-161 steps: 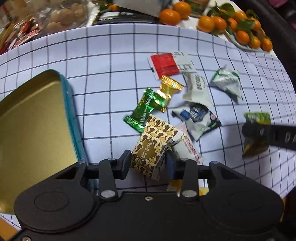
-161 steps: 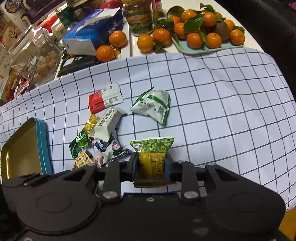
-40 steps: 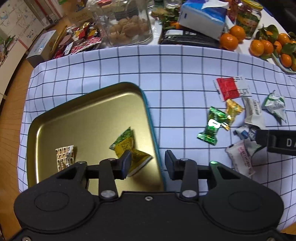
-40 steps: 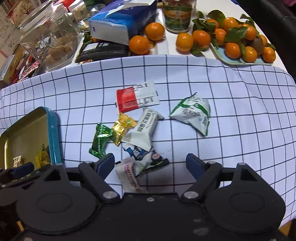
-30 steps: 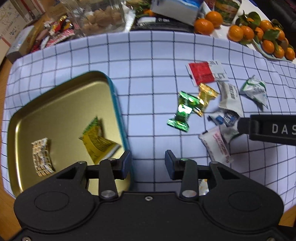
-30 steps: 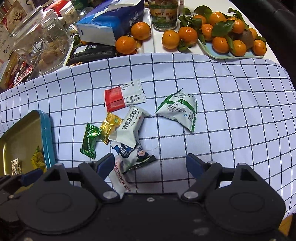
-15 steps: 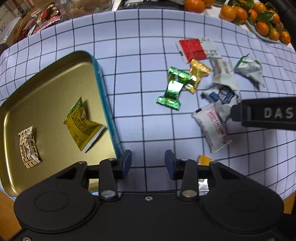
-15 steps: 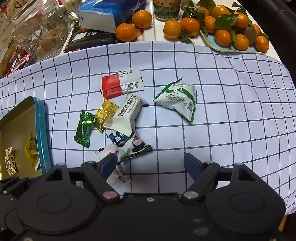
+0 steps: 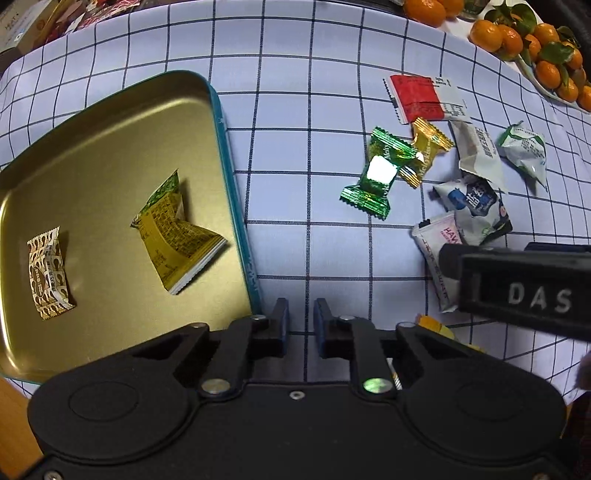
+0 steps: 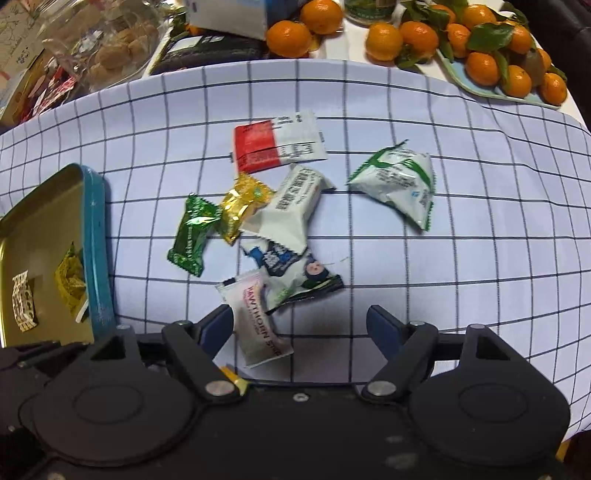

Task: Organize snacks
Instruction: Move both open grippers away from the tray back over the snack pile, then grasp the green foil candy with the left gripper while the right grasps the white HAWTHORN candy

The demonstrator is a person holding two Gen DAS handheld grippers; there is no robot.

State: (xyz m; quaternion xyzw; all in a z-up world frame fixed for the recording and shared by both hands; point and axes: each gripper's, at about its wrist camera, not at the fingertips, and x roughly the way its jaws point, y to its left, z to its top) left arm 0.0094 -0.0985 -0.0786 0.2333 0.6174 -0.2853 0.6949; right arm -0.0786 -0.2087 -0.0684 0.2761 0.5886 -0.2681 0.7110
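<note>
A gold tin tray with a teal rim (image 9: 218, 122) lies at the left and holds a yellow-green packet (image 9: 177, 236) and a brown-patterned packet (image 9: 48, 273). Loose snacks lie on the checked cloth: green candy (image 9: 380, 173), gold candy (image 9: 424, 147), red-white sachet (image 10: 277, 146), white packets (image 10: 291, 206), a blue-white packet (image 10: 291, 269), a hawthorn packet (image 10: 258, 321) and a green-white bag (image 10: 399, 181). My left gripper (image 9: 299, 321) is empty, jaws narrowly apart, just right of the tray. My right gripper (image 10: 299, 325) is open over the hawthorn packet.
Oranges on a plate (image 10: 498, 55), loose oranges (image 10: 291, 35), a tissue box (image 10: 229, 14) and a jar of walnuts (image 10: 103, 40) stand at the back beyond the cloth. A yellow packet (image 9: 436, 326) peeks out beside my left gripper.
My left gripper has moved down toward the cloth beside the tray and its jaws have narrowed. My right gripper has come lower and closer over the hawthorn packet.
</note>
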